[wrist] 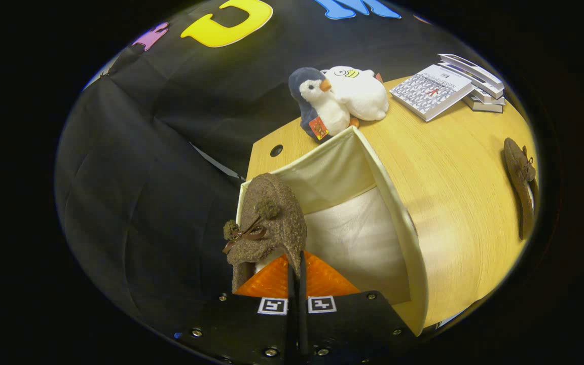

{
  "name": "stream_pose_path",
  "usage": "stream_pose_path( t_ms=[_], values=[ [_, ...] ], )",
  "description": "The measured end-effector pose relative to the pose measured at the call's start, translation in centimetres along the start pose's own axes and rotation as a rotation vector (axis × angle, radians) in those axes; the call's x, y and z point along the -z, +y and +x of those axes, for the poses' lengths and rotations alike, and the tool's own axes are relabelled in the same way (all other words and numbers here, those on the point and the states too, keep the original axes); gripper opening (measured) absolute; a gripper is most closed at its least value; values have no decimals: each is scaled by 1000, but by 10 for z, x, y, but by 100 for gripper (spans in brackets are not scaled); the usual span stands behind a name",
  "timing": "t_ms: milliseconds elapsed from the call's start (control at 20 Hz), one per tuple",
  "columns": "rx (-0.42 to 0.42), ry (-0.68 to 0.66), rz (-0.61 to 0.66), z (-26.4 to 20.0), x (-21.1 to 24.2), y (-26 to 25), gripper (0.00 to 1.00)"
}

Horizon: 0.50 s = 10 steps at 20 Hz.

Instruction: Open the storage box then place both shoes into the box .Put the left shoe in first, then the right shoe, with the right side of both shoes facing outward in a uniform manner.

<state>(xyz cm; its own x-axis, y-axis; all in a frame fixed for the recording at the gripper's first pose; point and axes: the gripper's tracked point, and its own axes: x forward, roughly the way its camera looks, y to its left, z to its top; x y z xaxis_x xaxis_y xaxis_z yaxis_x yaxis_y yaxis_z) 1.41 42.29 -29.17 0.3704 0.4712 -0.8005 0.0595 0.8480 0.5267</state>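
Observation:
My gripper (297, 266) is shut on a brown felt shoe (271, 218) with a small bow and pompoms, pinching the rim at its opening. The shoe hangs over the near left corner of the open cream fabric storage box (398, 203), toe pointing away from me, above the box's pale lined inside. The other brown shoe (520, 182) lies on the wooden table (454, 167) to the right, well clear of the box.
A penguin plush (317, 104) and a white duck plush (360, 91) sit just behind the box. A stack of books (449, 86) lies at the table's far right. A dark round cable hole (276, 150) marks the table's back left corner.

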Motion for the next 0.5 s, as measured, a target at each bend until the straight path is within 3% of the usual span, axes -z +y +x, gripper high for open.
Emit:
stream_pose_path(
  t_ms=[150,200,250,350,500],
  values=[
    [-10,17,-9,4,4,3,1],
    [-31,33,-16,0,8,6,5],
    [-67,44,-22,0,8,13,16],
    [-124,44,-52,-5,5,25,63],
    [-127,7,-176,-22,-3,24,99]
  ],
)
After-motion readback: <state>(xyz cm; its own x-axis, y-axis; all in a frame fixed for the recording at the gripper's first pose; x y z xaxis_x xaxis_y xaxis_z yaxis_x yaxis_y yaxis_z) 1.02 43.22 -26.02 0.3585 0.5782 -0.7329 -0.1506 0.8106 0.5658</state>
